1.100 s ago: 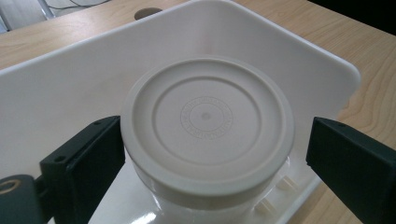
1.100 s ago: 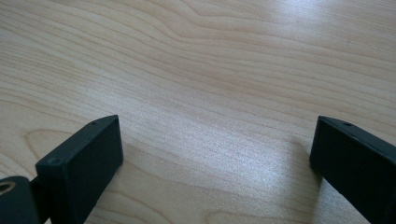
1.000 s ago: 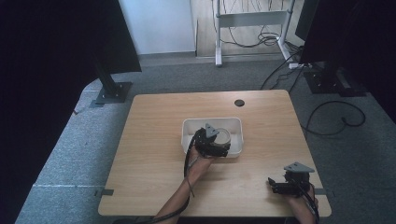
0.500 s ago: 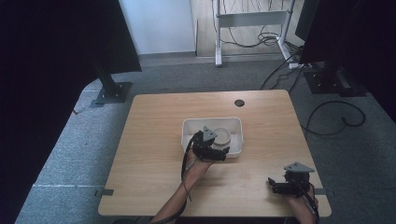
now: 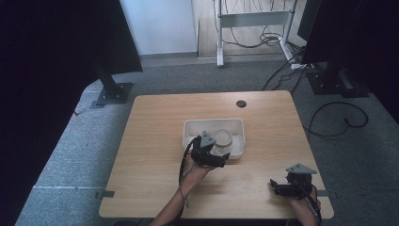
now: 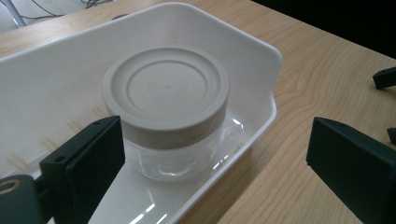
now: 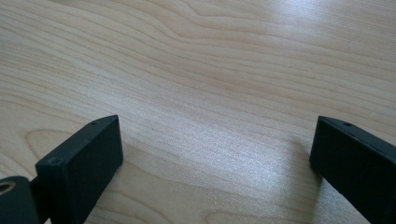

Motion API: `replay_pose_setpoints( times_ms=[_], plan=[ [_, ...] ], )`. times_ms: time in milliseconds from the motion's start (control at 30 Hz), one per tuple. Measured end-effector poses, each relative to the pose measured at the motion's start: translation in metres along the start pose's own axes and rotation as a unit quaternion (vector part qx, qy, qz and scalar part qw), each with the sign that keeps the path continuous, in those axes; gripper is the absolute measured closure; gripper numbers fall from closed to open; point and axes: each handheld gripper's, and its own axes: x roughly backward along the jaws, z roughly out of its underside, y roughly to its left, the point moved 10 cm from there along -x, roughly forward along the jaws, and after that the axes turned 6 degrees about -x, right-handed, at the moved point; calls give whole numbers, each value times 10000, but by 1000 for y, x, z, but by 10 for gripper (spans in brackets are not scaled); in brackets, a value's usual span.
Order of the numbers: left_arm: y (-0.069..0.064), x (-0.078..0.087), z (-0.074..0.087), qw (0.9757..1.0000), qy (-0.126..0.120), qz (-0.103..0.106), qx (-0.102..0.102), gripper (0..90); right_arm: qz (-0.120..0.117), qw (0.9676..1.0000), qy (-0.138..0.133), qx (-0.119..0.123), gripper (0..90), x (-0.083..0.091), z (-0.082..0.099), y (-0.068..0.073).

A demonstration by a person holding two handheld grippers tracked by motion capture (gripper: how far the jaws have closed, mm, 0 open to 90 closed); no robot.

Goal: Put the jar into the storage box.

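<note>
A clear glass jar with a beige screw lid stands upright in the right part of a white plastic tray, and it appears small in the high view as the jar in the tray. My left gripper hovers at the tray's near edge, open, just short of the jar. In the left gripper view one jaw is over the tray's inside and the other over the table outside it. My right gripper rests open over bare wood near the table's front right corner.
The wooden table has a round cable hole at its far edge. Black stands and loose cables sit on the grey floor around it. The other gripper's dark jaw tip shows at the right edge of the left gripper view.
My left gripper has drawn back from the tray toward the near edge, leaving the jar standing free inside. The right gripper has stayed where it was.
</note>
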Motion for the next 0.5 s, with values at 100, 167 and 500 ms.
replay_pose_setpoints(
  times_ms=[100,167,500],
  plan=[
    [-1,4,2,10000,-14,31,-43,43,-2,10000,-1,5,23,0,0,0],
    [-1,7,3,10000,-31,46,-36,43,-4,10000,0,6,23,0,0,0],
    [-1,22,14,9999,-121,110,49,47,-4,10000,0,12,23,0,0,0]
  ],
)
